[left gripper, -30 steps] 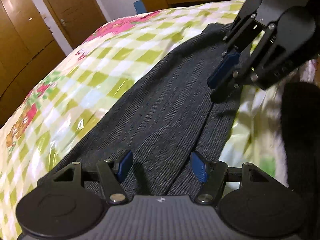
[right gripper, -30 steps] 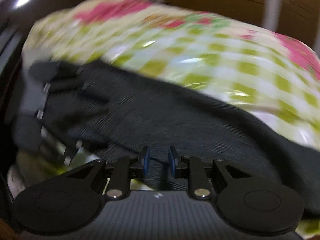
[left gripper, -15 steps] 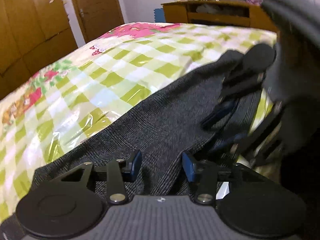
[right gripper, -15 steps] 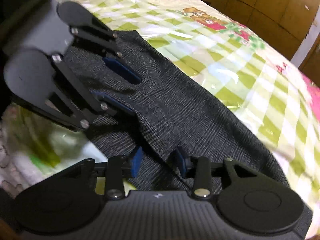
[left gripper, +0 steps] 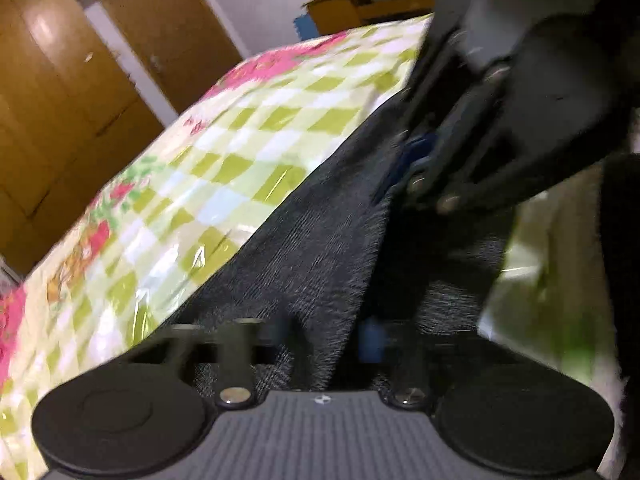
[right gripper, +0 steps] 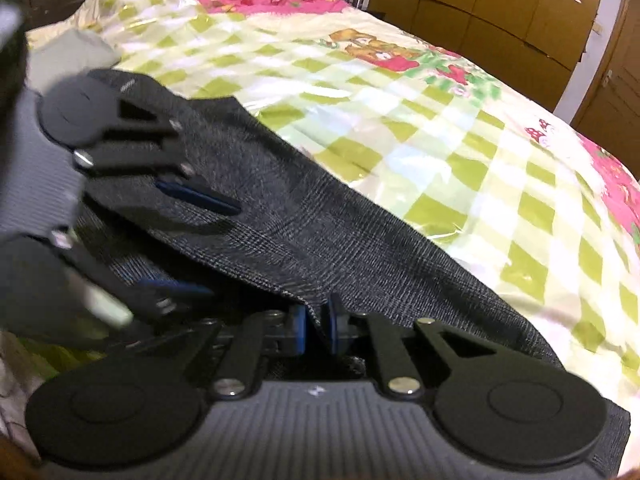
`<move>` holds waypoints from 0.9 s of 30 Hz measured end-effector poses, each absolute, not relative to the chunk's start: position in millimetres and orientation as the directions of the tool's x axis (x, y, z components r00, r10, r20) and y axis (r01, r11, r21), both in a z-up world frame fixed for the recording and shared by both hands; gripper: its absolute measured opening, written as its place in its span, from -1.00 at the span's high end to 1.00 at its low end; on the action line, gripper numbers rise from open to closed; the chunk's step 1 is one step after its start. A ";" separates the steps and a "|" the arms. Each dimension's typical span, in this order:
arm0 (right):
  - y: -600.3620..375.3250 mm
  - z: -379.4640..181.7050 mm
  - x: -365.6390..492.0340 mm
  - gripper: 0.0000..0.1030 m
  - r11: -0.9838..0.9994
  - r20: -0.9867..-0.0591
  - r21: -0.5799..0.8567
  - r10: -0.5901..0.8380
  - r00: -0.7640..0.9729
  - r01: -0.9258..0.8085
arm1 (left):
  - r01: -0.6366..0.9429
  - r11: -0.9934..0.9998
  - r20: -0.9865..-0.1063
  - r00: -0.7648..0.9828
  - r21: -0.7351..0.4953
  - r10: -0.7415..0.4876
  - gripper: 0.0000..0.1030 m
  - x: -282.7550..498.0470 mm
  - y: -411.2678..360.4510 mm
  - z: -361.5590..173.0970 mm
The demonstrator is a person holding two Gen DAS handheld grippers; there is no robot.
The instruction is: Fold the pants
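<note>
Dark grey checked pants (right gripper: 320, 232) lie stretched along the near edge of a bed. In the left wrist view the pants (left gripper: 320, 240) run up from my left gripper (left gripper: 332, 342), which is shut on a thick fold of the cloth. That view is blurred. The right wrist view shows the left gripper (right gripper: 222, 250) at the left, one blue finger over the fabric and one under it. My right gripper (right gripper: 316, 326) is closing, and its blue pads pinch the pants' near edge. It appears again, large and blurred, as the right gripper (left gripper: 400, 172) just ahead of the left one.
The bed has a glossy green-and-white checked cover (right gripper: 440, 140) with pink flowers. A grey cloth (right gripper: 68, 56) lies at its far left. Wooden wardrobes (right gripper: 500, 0) and a door stand behind, and a wooden desk (left gripper: 380, 4) is beyond the bed. The person's dark clothing (left gripper: 624, 280) is close on the right.
My left jaws have drawn together onto the pants fold. The right gripper opened a little, then closed on the pants' edge, and now stands nearer to the left gripper.
</note>
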State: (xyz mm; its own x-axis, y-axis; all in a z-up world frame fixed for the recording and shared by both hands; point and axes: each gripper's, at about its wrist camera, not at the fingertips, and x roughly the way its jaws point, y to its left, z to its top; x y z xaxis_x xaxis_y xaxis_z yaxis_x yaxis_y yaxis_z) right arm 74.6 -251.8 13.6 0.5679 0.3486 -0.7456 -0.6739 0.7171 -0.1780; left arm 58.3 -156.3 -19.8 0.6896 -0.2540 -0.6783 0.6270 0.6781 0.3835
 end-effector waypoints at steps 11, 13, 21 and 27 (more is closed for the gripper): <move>-252.2 -2.4 75.9 0.79 0.695 -0.767 -0.248 0.284 0.575 -0.674 | 0.640 0.715 -0.695 0.650 0.281 -0.309 0.58 65.1 -141.6 1.6; -257.1 9.6 74.1 0.86 0.703 -0.762 -0.235 0.295 0.576 -0.672 | 0.658 0.694 -0.691 0.647 0.292 -0.322 0.59 57.8 -141.2 5.7; -258.4 -12.3 64.8 0.87 0.694 -0.844 -0.158 0.274 0.461 -0.702 | 0.722 0.611 -0.751 0.590 0.326 -0.297 0.64 33.3 -152.0 -36.1; -261.0 -1.7 72.6 0.73 0.706 -0.860 -0.134 0.265 0.435 -0.695 | 0.696 0.671 -0.740 0.587 0.255 -0.328 0.38 35.1 -129.0 -17.4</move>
